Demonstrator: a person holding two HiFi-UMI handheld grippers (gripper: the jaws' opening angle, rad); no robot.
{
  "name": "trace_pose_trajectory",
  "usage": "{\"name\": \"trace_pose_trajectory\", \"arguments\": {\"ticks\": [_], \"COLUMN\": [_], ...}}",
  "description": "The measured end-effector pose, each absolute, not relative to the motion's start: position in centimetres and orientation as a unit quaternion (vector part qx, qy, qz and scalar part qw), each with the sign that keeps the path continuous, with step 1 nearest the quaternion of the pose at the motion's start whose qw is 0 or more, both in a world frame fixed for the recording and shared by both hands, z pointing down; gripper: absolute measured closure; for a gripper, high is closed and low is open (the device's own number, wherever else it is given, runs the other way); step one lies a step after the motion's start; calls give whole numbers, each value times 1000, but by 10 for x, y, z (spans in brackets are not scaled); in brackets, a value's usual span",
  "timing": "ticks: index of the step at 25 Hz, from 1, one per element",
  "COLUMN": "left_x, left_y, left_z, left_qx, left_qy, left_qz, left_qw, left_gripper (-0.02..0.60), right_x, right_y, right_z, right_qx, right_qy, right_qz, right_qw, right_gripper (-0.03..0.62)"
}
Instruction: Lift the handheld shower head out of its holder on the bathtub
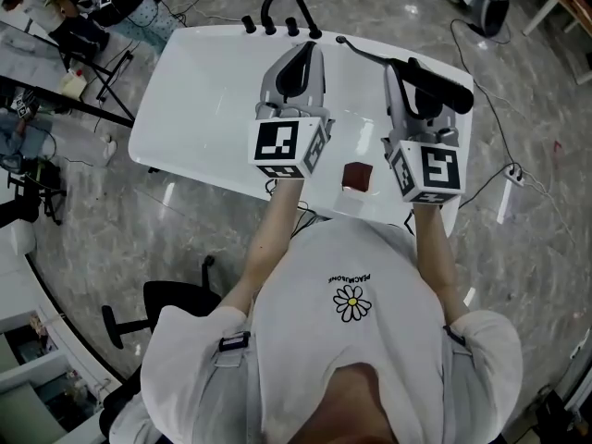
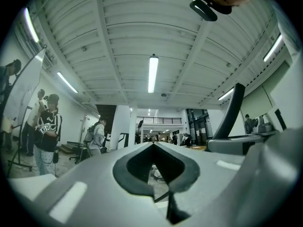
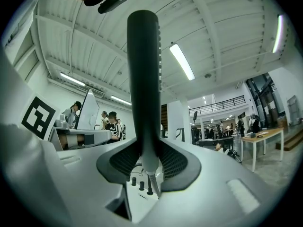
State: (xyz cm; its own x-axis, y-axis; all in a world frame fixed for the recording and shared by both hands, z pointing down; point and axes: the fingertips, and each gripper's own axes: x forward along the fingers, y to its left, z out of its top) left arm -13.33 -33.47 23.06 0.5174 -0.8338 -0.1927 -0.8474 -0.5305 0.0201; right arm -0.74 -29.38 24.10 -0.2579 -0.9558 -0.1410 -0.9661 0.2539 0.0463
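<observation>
Closest to the head camera is the person's white T-shirt (image 1: 370, 359), with both bare forearms reaching forward from it over a white bathtub (image 1: 208, 91).

The right gripper (image 1: 404, 70) is clamped on the black shower head (image 1: 437, 88). In the right gripper view its jaws press against either side of the handle (image 3: 143, 79), which rises straight up out of the grip (image 3: 144, 151) and fills the middle of that view. Seen from the head, the shower head lies crosswise to the jaws near their tips, over the tub's far right corner. Its broad end juts out past the gripper to the right. A thin dark hose (image 1: 365, 50) runs from its other end toward the far rim of the tub. Whether the shower head touches the tub or any holder cannot be told from these views.

The left gripper (image 1: 304, 52) hangs over the middle of the tub, well apart from the shower head. Its jaws are closed tip to tip (image 2: 154, 144) with nothing between them.

A black arched faucet (image 1: 282, 6) and a row of black knobs (image 3: 140, 183) stand at the tub's far end. A small brown block (image 1: 357, 176) sits on the near rim between the two grippers.
</observation>
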Motion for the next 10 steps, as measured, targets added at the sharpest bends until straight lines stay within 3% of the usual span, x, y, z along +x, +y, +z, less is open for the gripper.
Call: {"name": "trace_pose_trajectory", "arguments": {"ticks": [10], "left_x": [-124], "left_y": [-339], "left_z": [233], "left_qx": [-872], "left_qy": [481], "left_qz": [89], "left_qw": [37], "left_gripper": [580], "right_x": [-1], "right_y": [-303], "right_z": [245], "right_qx": [-608], "right_qy": [791], "right_qz": [56], "right_qw": [39], "right_gripper": [442]}}
